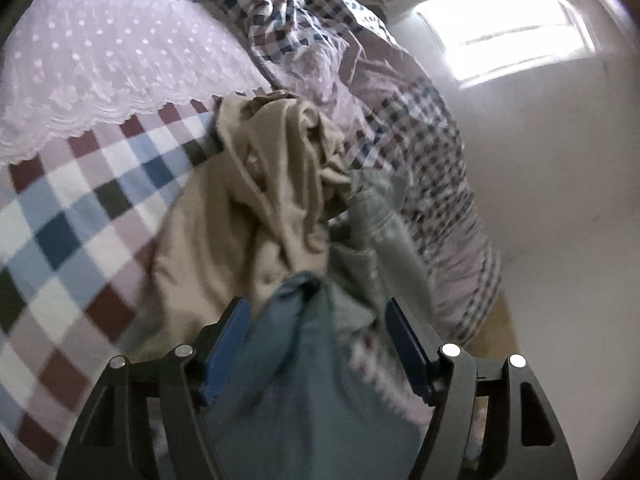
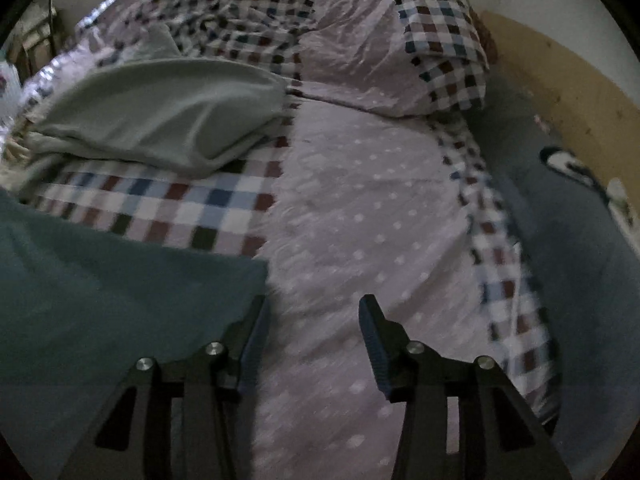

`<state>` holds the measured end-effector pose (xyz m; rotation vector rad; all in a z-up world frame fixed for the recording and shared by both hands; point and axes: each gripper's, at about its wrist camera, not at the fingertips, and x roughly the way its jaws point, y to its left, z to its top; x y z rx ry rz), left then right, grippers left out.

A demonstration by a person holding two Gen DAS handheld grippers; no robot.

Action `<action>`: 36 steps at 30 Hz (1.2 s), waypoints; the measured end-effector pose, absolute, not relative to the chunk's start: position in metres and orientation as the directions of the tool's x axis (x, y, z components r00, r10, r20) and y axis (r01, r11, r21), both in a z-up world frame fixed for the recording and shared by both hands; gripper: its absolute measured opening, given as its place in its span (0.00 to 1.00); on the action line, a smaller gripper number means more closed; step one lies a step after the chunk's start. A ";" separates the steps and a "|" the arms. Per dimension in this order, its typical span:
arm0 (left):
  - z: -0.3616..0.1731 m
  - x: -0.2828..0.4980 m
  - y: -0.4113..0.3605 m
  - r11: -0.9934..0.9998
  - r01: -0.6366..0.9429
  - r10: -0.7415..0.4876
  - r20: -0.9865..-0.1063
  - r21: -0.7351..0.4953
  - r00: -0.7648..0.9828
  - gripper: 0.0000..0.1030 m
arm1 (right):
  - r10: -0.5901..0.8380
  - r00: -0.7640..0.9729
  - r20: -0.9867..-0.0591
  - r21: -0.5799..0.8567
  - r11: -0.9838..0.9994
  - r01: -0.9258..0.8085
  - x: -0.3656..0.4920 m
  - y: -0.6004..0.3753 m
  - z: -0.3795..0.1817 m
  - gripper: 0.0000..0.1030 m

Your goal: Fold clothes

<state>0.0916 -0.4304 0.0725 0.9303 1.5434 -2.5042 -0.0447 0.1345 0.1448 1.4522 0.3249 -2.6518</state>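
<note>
Left claw released, blue cloth loose between its fingers, right claw released beside blue cloth's edge, crumpled beige garment near bed edge, long axis unclear.

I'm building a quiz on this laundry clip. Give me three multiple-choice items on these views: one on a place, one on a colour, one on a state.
1. Where does the beige garment lie?
A. on the floor
B. on the checked bedcover
C. on a chair

2. What colour is the cloth between the left tool's jaws?
A. blue-teal
B. red
C. yellow

3. How does the right tool stand?
A. shut on a sock
B. shut, empty
C. open, nothing between the jaws

Key: 1 B, the beige heap rests on the checks; 2 A, teal fabric runs between the blue pads; 3 C, only the dotted pink sheet shows in the gap.
</note>
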 end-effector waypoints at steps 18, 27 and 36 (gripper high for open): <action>0.068 0.215 -0.388 -0.656 0.315 0.287 -0.613 -0.686 -0.736 0.75 | -0.345 -0.616 -0.708 0.322 -0.934 0.152 0.157 0.040 0.134 0.53; 0.040 0.290 -0.401 -0.579 0.424 0.263 -0.652 -0.696 -0.711 0.77 | -0.472 -0.574 -0.669 0.355 -0.881 0.311 0.216 -0.037 0.120 0.53; 0.006 0.328 -0.394 -0.445 0.469 0.344 -0.629 -0.763 -0.697 0.77 | -0.588 -0.547 -0.596 0.393 -0.808 0.440 0.231 -0.075 0.126 0.54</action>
